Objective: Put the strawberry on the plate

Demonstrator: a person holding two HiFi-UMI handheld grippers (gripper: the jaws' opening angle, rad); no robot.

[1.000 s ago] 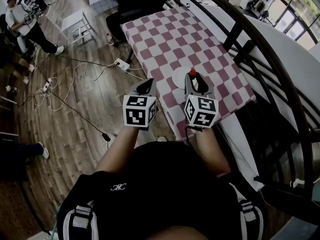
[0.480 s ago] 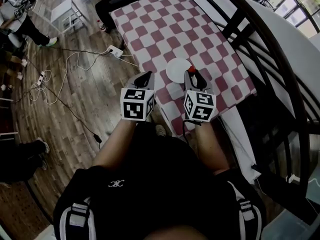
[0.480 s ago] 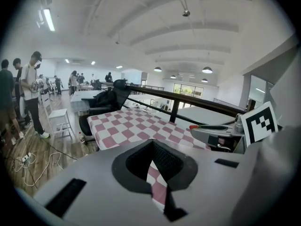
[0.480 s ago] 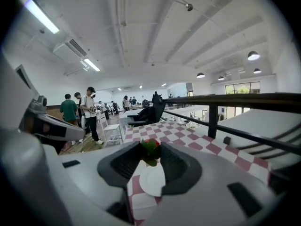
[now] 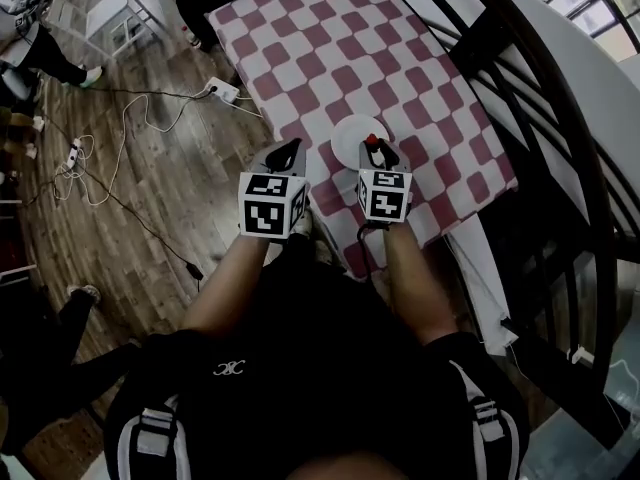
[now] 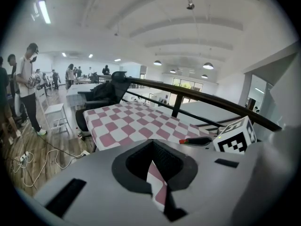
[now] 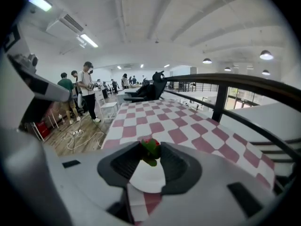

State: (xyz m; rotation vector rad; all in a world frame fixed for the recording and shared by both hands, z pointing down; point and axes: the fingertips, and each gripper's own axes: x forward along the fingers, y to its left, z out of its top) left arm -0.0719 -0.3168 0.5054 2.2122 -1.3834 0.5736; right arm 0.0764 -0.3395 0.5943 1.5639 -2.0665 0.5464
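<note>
At the near edge of the checkered table (image 5: 400, 58), the left gripper (image 5: 287, 153) stays idle, its jaws drawn together on nothing. Right of it, the white plate (image 5: 343, 131) now lies under the right gripper (image 5: 373, 149), which has edged in from the plate's rim and still pinches the strawberry (image 5: 372, 140) above it. Only lowering and letting go seem left.

The right gripper (image 5: 373, 149) is sliding in over the round white plate (image 5: 343, 134), so the small red strawberry (image 5: 372, 140) in its jaws is now hanging above it instead of off its right edge.
</note>
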